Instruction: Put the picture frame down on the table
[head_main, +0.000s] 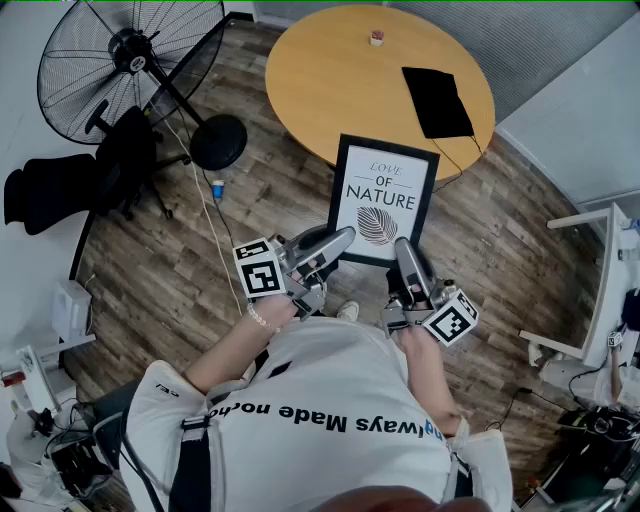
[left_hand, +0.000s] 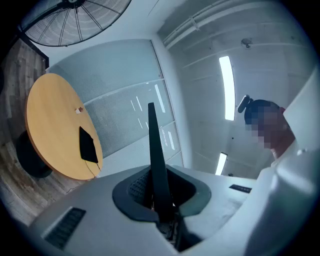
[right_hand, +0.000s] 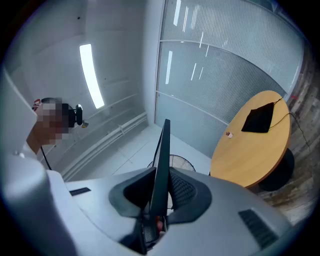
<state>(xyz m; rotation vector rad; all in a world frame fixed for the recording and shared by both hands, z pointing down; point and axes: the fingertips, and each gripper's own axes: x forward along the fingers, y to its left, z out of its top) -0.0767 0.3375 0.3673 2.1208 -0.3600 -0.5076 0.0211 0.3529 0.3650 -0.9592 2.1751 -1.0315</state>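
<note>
A black picture frame (head_main: 384, 198) with a white print of a leaf and lettering hangs in the air over the wooden floor, near the round wooden table (head_main: 330, 75). My left gripper (head_main: 342, 240) is shut on its lower left edge. My right gripper (head_main: 403, 250) is shut on its lower right edge. In the left gripper view the picture frame (left_hand: 156, 165) shows edge-on as a thin dark strip pinched between the jaws. The right gripper view shows the same picture frame (right_hand: 161, 165) edge-on between its jaws, with the table (right_hand: 252, 145) off to the right.
On the table lie a black cloth (head_main: 437, 101) and a small red and white object (head_main: 377, 38). A standing fan (head_main: 128, 62) and a dark chair (head_main: 70, 180) are at the left. A white cable (head_main: 208, 215) runs across the floor. White furniture (head_main: 600, 300) stands at the right.
</note>
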